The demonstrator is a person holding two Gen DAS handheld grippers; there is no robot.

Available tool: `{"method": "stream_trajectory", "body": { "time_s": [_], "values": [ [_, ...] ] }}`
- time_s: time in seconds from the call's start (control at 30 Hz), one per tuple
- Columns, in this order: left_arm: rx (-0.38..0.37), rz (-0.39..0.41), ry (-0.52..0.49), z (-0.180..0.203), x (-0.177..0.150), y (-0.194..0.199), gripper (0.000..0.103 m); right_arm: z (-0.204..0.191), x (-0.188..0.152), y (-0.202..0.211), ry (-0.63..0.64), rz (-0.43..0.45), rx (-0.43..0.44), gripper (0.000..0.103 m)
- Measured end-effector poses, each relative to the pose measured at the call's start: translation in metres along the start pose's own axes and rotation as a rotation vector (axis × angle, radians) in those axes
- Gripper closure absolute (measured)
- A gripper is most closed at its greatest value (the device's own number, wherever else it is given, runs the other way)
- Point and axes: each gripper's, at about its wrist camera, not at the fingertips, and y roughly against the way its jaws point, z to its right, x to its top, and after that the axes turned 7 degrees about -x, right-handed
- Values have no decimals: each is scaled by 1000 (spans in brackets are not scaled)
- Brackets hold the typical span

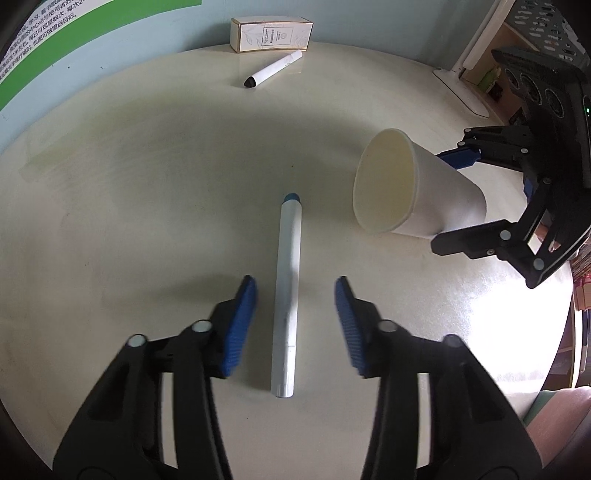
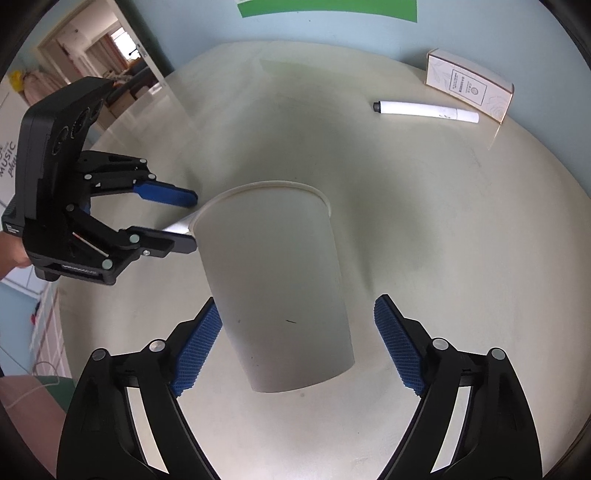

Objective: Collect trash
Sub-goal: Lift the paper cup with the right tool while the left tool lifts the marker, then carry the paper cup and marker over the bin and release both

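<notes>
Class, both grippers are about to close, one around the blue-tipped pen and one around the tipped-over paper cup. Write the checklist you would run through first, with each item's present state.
1. Blue-tipped pen lies between the left gripper pads: ok.
2. Left pads already pressing the pen: not ok, gaps show on both sides.
3. Paper cup, lying on its side, sits between the right gripper pads: ok.
4. Right pads gripping the cup: not ok; a clear gap on one side.
5. Cup empty, nothing to spill: ok in the left view.
6. Black-tipped pen and box clear of both grippers: ok.
</notes>
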Motion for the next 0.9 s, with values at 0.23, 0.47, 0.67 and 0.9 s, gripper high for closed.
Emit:
{"method": "stream_trajectory", "body": {
  "time_s": [0.23, 0.47, 0.67, 0.9],
  "values": [
    [-20, 8, -2, 8, 1, -1, 92, 4, 4, 10, -27, 31, -1, 43],
    [1, 62, 14, 7, 8, 22, 92, 22, 6, 32, -92, 73, 2, 43],
    [49, 98, 8, 8, 12, 48, 92, 22, 11, 55, -85, 110, -9, 43],
    [115, 152, 32, 15, -3, 86, 92, 2, 24, 71, -24, 143, 14, 43]
  ]
}}
